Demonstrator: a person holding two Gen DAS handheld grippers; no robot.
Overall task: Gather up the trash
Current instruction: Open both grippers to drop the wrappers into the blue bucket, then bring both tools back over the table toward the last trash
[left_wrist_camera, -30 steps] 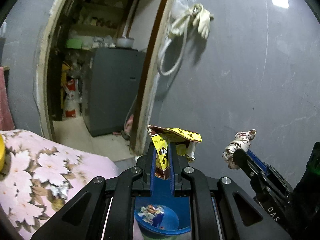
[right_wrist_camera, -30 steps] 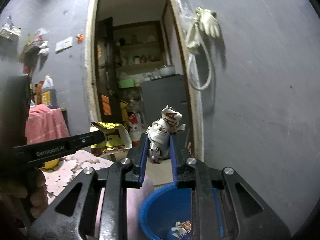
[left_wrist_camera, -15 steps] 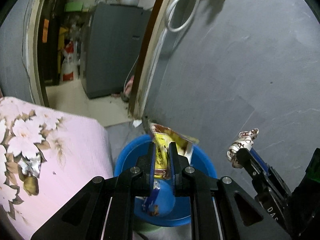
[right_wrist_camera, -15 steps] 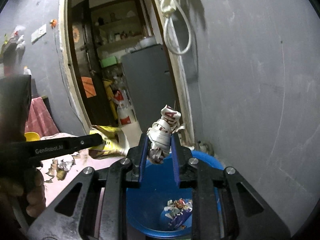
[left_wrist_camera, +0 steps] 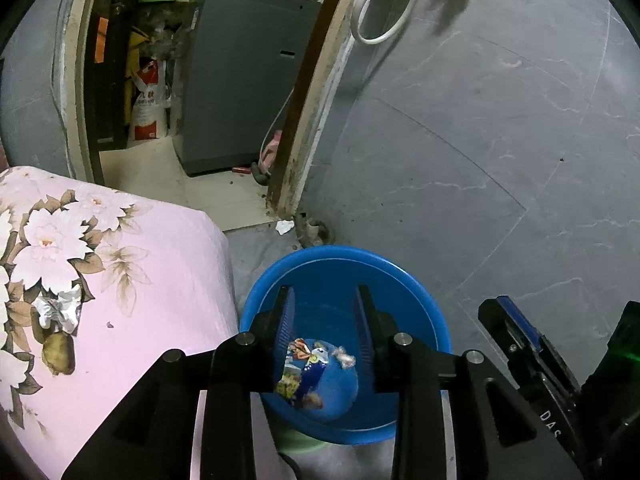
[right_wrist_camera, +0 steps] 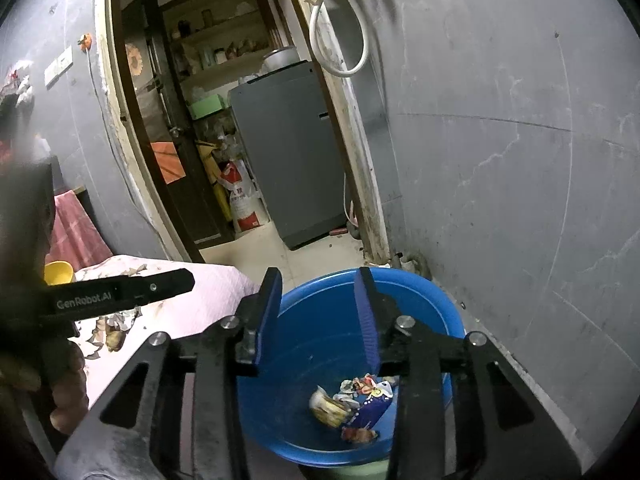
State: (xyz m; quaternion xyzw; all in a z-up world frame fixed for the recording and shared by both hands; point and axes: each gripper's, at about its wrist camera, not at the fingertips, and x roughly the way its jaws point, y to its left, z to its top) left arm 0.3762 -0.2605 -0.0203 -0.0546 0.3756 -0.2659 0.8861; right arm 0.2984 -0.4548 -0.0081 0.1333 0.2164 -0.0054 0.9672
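Both tools are being held over the blue basin [left_wrist_camera: 416,292], and nothing is being gripped by either: the left tool [left_wrist_camera: 325,322] is being shown with its jaws spread wide and bare, and the right tool [right_wrist_camera: 318,312] likewise, blue pads parted with only the basin's inside seen between them. The trash is being kept at the bottom of the basin as a small heap of crumpled wrappers [right_wrist_camera: 352,404] (yellow, blue and white pieces, lying loosely together). The step in hand is being judged as the drop-off, with both tools emptied above the basin.

More litter is being seen on the flowered bed cover [left_wrist_camera: 132,264] beside the basin: a crumpled silver-white wrapper [left_wrist_camera: 60,310] near its left part, and a white scrap [left_wrist_camera: 285,226] on the floor by the door frame. The next move is being judged to call for a turn of one tool away from the basin toward the bed, jaws kept apart, and a closing on that wrapper without the cloth being pinched
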